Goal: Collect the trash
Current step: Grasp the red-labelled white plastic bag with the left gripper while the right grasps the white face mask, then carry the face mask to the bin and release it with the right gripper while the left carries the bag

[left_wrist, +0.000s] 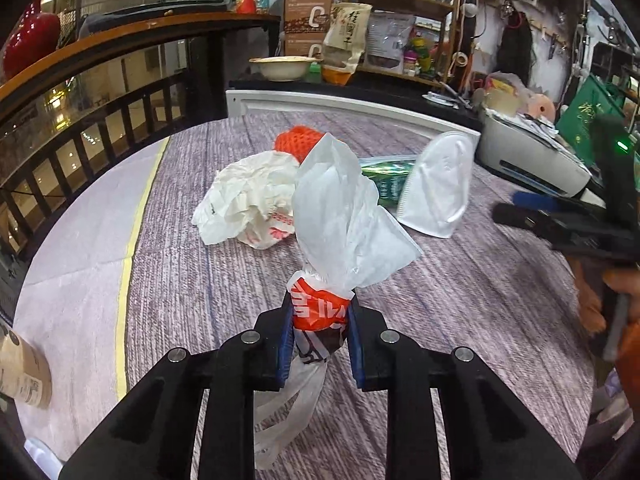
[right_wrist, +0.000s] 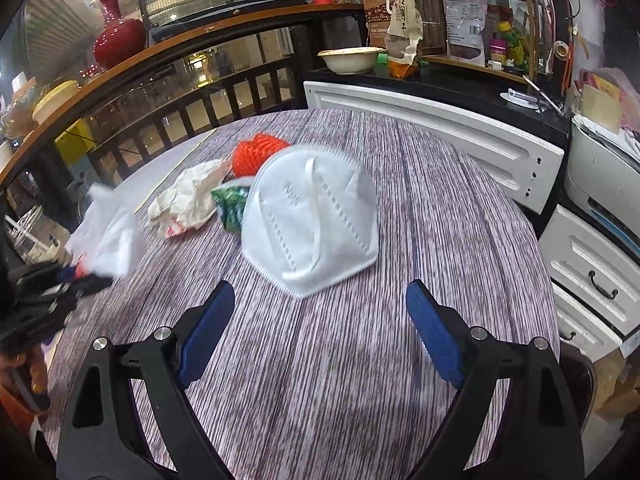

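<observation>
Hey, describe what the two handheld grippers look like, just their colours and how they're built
Both match. The left gripper and right gripper each have matte black, angular plastic linkage arms with triangular cutouts, joined by round silver pivot pins. Each finger carries a flat blue pad on its inner face. In the left wrist view the right gripper's black body shows a small green light. No cables or sleeves are clearly visible.

Ahead of me the bench (right_wrist: 360, 360) wears a grey-purple streaked cover. Past its far edge stands a white panelled cabinet (right_wrist: 440, 128) with a black top carrying a cream bowl (right_wrist: 350, 60). Wooden shelves (right_wrist: 472, 12) packed with packets and jars rise behind it. Off the left edge runs a dark railing (right_wrist: 224, 96) under a curved wooden ledge, where a red vase (right_wrist: 118, 40) stands. White drawers (right_wrist: 592, 276) sit off the right edge
</observation>
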The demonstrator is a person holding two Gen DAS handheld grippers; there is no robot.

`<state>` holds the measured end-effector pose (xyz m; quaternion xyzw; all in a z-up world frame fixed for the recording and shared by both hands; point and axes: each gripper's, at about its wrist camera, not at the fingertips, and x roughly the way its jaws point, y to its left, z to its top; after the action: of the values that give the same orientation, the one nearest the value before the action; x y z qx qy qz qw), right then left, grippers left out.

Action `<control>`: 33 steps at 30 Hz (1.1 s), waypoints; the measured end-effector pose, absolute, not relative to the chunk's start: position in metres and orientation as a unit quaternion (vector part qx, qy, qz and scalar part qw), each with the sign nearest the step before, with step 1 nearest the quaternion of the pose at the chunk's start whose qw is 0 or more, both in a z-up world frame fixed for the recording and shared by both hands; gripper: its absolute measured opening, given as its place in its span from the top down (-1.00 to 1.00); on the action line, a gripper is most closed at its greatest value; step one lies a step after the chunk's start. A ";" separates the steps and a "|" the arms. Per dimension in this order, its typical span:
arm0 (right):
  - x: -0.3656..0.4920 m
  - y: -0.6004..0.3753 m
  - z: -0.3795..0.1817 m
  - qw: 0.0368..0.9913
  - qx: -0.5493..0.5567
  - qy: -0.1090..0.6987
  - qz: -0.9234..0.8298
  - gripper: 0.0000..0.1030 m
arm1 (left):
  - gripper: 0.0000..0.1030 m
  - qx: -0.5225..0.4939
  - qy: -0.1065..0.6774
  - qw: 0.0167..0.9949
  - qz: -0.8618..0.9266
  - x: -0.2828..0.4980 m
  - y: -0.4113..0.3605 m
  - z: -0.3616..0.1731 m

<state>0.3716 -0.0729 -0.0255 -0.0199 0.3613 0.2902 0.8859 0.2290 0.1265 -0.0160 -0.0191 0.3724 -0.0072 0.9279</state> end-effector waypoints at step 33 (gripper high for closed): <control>0.337 -0.084 -0.016 0.875 -0.035 0.339 0.344 0.83 | 0.56 -0.055 0.372 0.926 -0.040 0.197 0.104 -0.025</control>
<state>0.3368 -0.0840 -0.0160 -0.0348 0.3388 0.3442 0.8750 0.1965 0.1042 -0.0246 -0.0553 0.3724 -0.0402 0.9256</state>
